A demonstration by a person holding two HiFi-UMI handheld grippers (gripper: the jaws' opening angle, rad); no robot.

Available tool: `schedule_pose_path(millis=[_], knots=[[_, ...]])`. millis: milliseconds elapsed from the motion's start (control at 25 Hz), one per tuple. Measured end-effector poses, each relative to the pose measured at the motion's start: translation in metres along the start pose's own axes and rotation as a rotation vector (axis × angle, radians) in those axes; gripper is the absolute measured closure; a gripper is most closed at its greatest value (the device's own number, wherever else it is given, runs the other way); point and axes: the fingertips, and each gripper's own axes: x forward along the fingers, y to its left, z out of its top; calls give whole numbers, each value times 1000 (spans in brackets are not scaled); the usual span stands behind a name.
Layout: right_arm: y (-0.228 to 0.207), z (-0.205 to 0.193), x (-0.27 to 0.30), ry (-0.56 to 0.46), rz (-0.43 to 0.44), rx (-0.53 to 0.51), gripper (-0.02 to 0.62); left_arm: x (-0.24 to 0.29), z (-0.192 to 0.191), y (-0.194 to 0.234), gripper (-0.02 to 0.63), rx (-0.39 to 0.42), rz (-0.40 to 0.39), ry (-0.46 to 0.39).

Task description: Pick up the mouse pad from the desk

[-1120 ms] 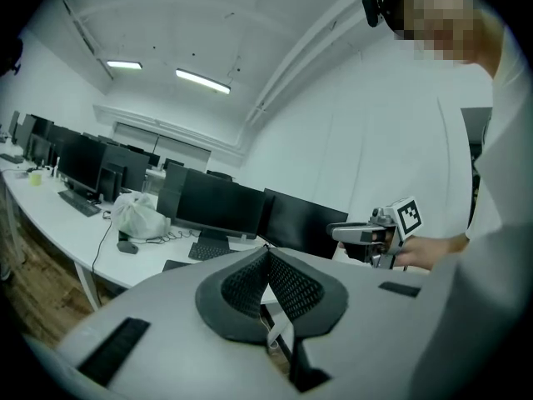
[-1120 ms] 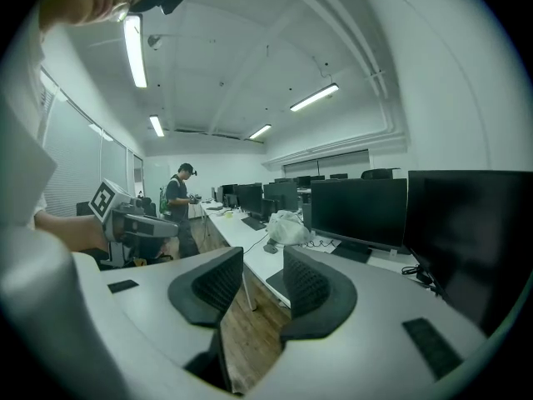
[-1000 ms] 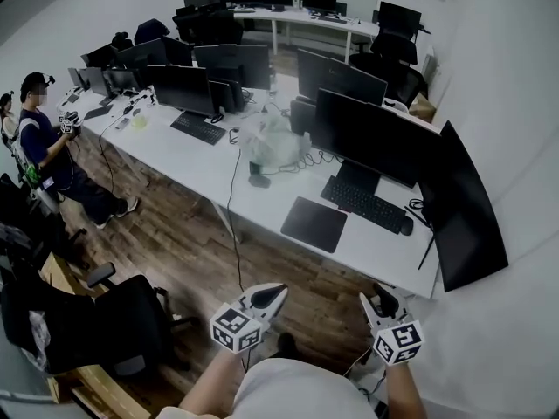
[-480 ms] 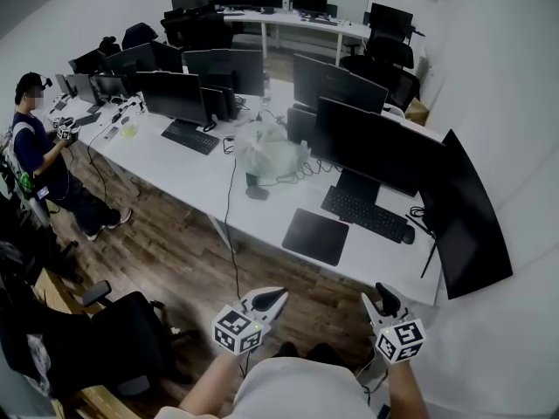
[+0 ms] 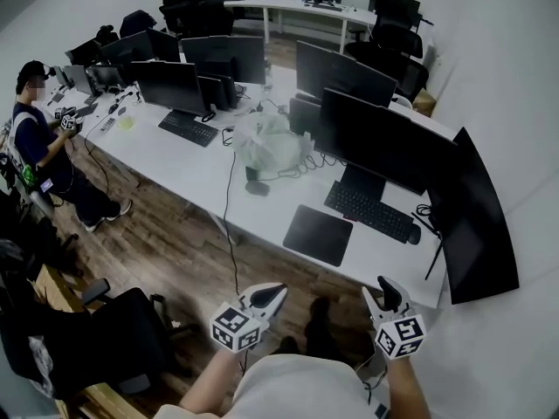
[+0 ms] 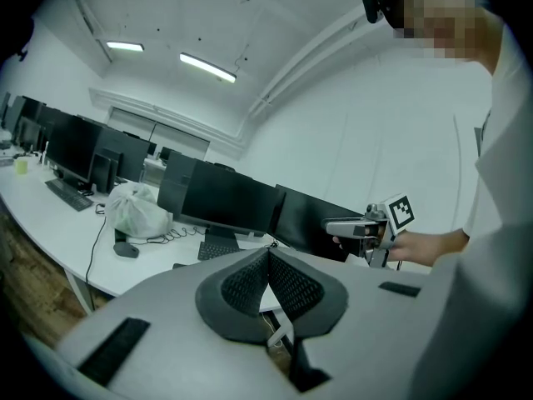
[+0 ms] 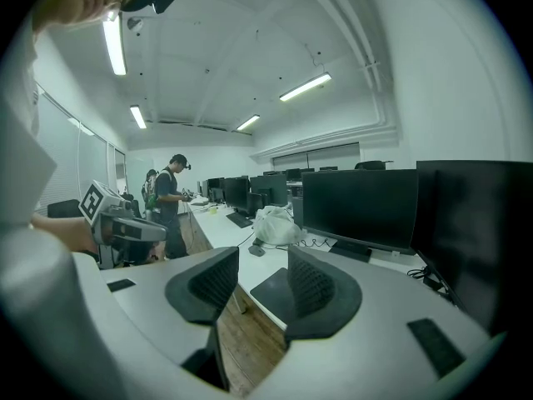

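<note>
In the head view, the black mouse pad (image 5: 319, 234) lies flat on the white surface (image 5: 218, 186), near its front edge. It sits just left of the keyboard (image 5: 371, 214), below a dark monitor (image 5: 384, 142). The left claw (image 5: 269, 295) and right claw (image 5: 387, 291) hang over the wooden floor (image 5: 175, 243), well apart from the pad.

In the left gripper view, that claw's jaws meet at the tips with nothing between them.

In the right gripper view, the jaws stand apart and are opening, with nothing in them. The mouse pad shows through the gap, well beyond.
</note>
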Motion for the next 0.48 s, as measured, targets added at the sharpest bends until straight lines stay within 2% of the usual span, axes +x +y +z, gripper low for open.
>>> schedule_pose_path(millis=[480], knots=[[-62, -11, 93, 88, 78, 9, 388, 70, 10, 56, 591, -46, 74, 23]])
